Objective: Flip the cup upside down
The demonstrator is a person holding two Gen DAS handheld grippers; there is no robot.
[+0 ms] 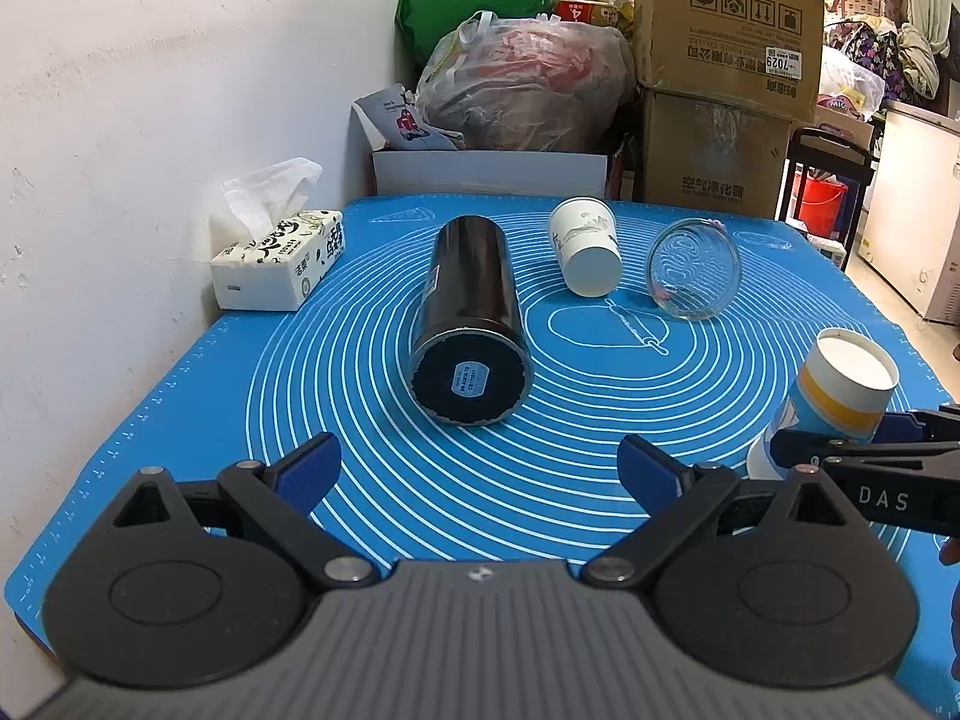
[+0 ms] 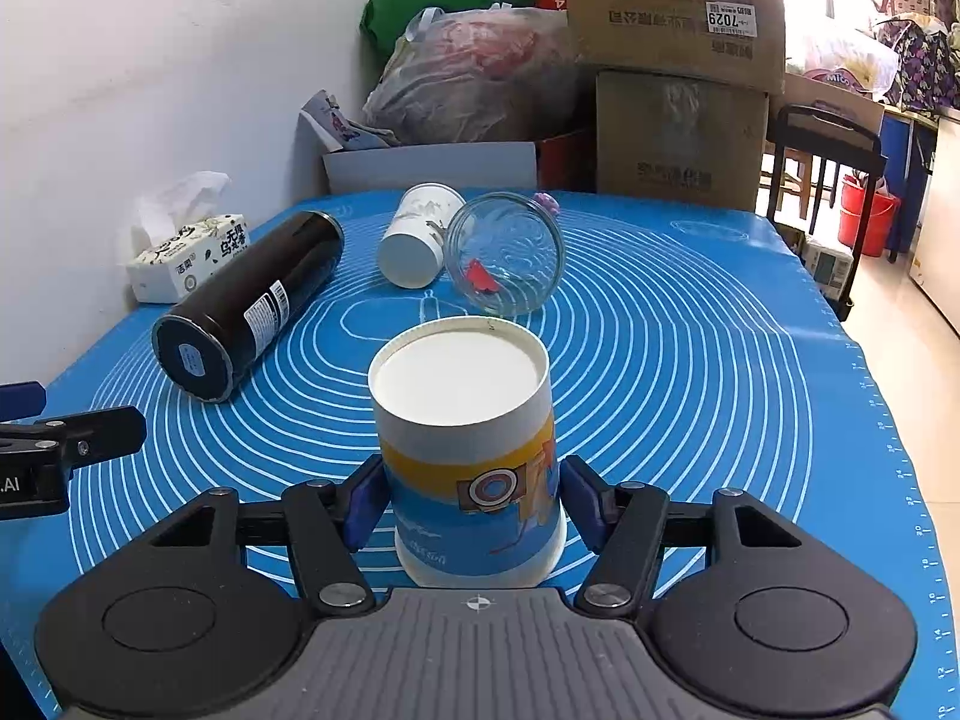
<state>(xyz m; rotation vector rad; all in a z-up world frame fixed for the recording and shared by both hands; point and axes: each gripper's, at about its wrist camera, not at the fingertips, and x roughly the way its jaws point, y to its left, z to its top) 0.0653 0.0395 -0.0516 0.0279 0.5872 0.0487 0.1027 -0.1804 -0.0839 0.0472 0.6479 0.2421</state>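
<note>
Blue-and-yellow printed paper cup (image 2: 474,456), flat base uppermost, mouth down on the blue silicone mat (image 2: 690,360) covering the counter: flip apparently complete. Right gripper (image 2: 474,507) jaws clamp its sides, release remaining; left gripper (image 1: 480,468) jaws apart, empty.

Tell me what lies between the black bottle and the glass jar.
In the left wrist view, a white paper cup lies on its side between the black bottle and the glass jar.

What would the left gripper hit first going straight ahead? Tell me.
Probably the black tumbler lying on its side on the blue mat: its base end faces the open left gripper, roughly centred between the fingers. Depth is hard to judge.
</note>
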